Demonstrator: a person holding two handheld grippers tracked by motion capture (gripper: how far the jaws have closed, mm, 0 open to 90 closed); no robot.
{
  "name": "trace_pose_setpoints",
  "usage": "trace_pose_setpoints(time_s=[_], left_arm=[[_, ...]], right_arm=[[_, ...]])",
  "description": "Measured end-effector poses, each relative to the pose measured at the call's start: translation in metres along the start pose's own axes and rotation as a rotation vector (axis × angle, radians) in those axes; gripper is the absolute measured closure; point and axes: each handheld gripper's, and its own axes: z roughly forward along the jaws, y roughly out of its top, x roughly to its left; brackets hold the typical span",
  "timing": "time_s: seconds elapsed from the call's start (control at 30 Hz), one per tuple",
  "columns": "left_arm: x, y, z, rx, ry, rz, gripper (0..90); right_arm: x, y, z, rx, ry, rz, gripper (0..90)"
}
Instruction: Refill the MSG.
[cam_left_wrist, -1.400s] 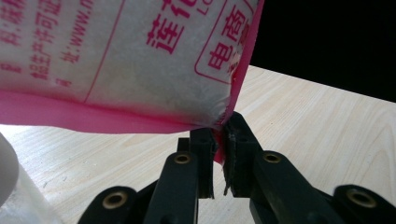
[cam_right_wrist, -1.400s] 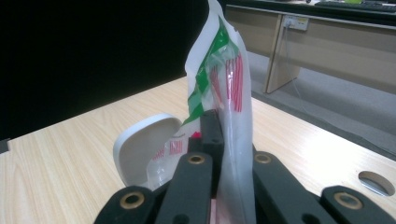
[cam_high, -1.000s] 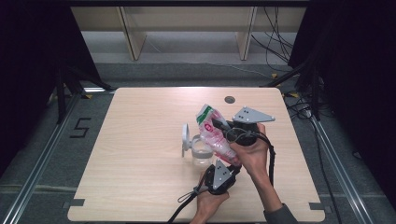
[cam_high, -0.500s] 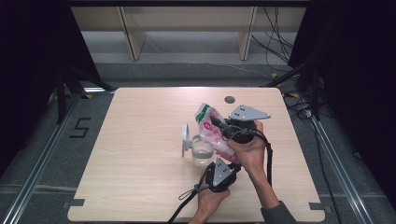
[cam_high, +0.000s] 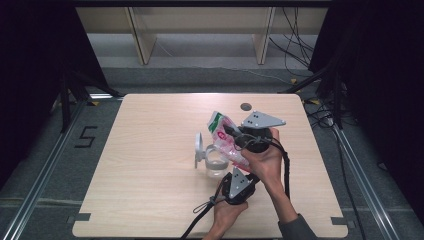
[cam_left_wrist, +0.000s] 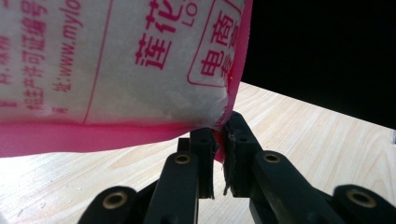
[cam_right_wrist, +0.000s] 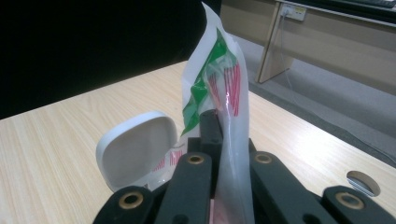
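We hold a pink and white printed bag (cam_high: 226, 140) up over the middle of the bench (cam_high: 150, 165) with both grippers. Our right gripper (cam_high: 235, 135) pinches it near its upper part, and in the right gripper view the bag (cam_right_wrist: 219, 93) rises between our black fingers (cam_right_wrist: 212, 135), which press together on the clear film with its green and red print. Our left gripper (cam_high: 239, 177) grips the bag's lower corner; in the left gripper view its fingers (cam_left_wrist: 205, 154) are clamped on the pink sealed edge of the bag (cam_left_wrist: 116, 70). The bag is tilted above a clear glass jar (cam_high: 216, 162) standing on the bench, whose white hinged lid (cam_high: 198, 145) stands open on its left.
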Motion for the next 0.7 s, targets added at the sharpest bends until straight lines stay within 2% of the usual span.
trace_pose_setpoints(time_s=[0.1,0.13,0.23,0.33,0.37,0.43,0.47,0.7], left_arm=[[0.0002,0.0001,-0.0001,-0.004,-0.002,0.0,82.8],[-0.0007,0.0007,-0.0018,-0.002,0.006,0.001,82.8],[0.0,0.0011,-0.0018,-0.006,0.005,0.004,82.8],[0.0002,0.0013,-0.0014,-0.006,0.001,-0.002,82.8],[-0.0001,0.0014,-0.0015,-0.004,0.002,-0.003,82.8],[-0.0005,0.001,-0.0005,-0.002,0.005,-0.006,82.8],[0.0,0.0006,0.0009,-0.006,-0.007,-0.008,82.8],[-0.0004,0.0012,0.0015,-0.01,-0.001,-0.014,82.8]], right_arm=[[0.0009,0.0007,-0.0006,0.01,0.013,0.003,90.0],[0.0012,0.0016,0.0,0.008,0.014,-0.013,90.0],[0.0016,0.0024,0.0002,0.005,0.025,-0.018,90.0],[0.0038,0.0031,-0.0002,0.013,0.019,0.0,90.0],[0.0031,0.0032,0.0003,0.013,0.01,-0.017,90.0],[0.0028,0.0031,0.0027,0.014,0.017,-0.022,90.0],[0.0034,0.0027,0.0034,0.023,0.01,-0.022,90.0],[0.0042,0.0031,0.0055,0.028,0.005,-0.018,90.0]])
